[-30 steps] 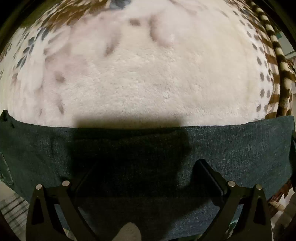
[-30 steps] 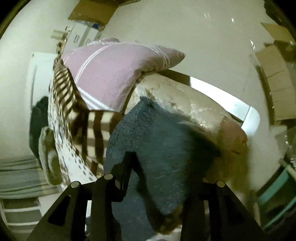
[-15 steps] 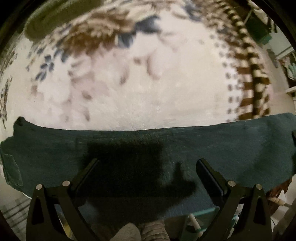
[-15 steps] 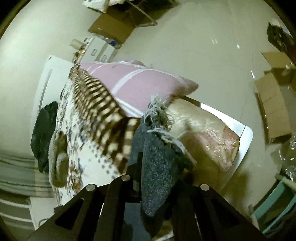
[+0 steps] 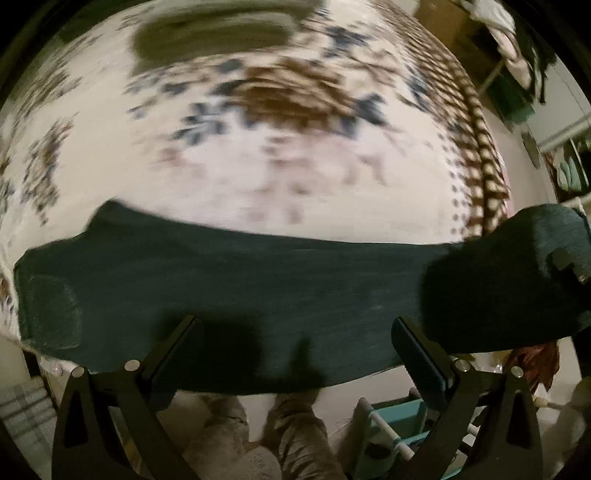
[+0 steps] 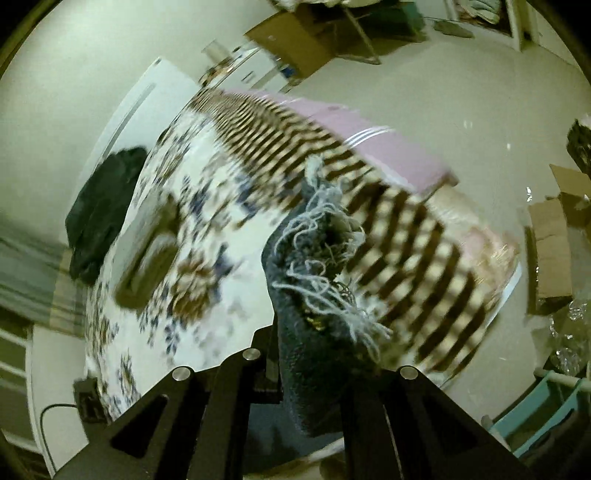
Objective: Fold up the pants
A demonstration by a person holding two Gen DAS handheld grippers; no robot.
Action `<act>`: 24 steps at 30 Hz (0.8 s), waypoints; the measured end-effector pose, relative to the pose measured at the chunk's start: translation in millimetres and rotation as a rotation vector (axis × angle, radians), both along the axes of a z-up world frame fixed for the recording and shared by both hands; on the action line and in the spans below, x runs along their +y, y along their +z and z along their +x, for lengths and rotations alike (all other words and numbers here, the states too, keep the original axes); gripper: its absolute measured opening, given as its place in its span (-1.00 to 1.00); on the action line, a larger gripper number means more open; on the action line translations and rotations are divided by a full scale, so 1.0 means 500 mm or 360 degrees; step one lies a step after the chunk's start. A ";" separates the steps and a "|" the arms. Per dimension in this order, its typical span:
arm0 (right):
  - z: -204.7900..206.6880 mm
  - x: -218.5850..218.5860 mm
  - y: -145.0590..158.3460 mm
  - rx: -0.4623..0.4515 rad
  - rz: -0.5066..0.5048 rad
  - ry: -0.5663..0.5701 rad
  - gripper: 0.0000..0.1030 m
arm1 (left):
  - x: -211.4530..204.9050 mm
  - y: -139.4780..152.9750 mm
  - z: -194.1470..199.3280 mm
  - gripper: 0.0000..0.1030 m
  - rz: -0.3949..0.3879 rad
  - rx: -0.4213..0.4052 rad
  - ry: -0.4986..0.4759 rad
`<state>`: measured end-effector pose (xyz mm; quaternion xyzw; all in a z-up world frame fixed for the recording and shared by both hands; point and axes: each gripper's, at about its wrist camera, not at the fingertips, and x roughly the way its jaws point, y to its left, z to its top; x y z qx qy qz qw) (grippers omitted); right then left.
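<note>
Dark teal-grey pants [image 5: 236, 280] lie as a long band across the near edge of a bed with a floral blanket [image 5: 258, 162]. My left gripper [image 5: 295, 350] is open and empty, its fingers spread just above the pants' near edge. My right gripper [image 6: 314, 354] is shut on the frayed leg end of the pants [image 6: 314, 280] and holds it lifted above the bed. That lifted end shows at the right of the left wrist view [image 5: 517, 280], with part of the right gripper behind it.
An olive folded garment [image 5: 218, 33] lies far on the blanket, also seen in the right wrist view [image 6: 147, 266]. A pink pillow [image 6: 388, 147] and dark clothing [image 6: 103, 210] sit at the bed's ends. A teal rack [image 5: 391, 424] stands on the floor below. Cardboard boxes [image 6: 554, 240] lie right.
My left gripper has pulled back and up from the pants, so more of the bed shows. My right gripper has lifted the pants' leg end higher and carried it over the bed.
</note>
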<state>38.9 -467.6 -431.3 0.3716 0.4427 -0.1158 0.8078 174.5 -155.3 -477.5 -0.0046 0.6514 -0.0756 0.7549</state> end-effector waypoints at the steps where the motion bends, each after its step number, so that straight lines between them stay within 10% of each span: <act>1: 0.005 0.026 0.000 0.0007 -0.0006 0.0028 -0.85 | 0.036 0.009 0.000 1.00 0.0000 -0.0003 0.0038; 13: 0.095 0.483 -0.132 0.0180 -0.0122 0.0619 -0.85 | 0.433 -0.015 -0.019 1.00 0.0014 0.0017 0.0461; 24: 0.120 0.741 -0.295 0.0493 -0.0424 0.0986 -0.59 | 0.553 -0.059 -0.022 1.00 0.0028 0.0083 0.0589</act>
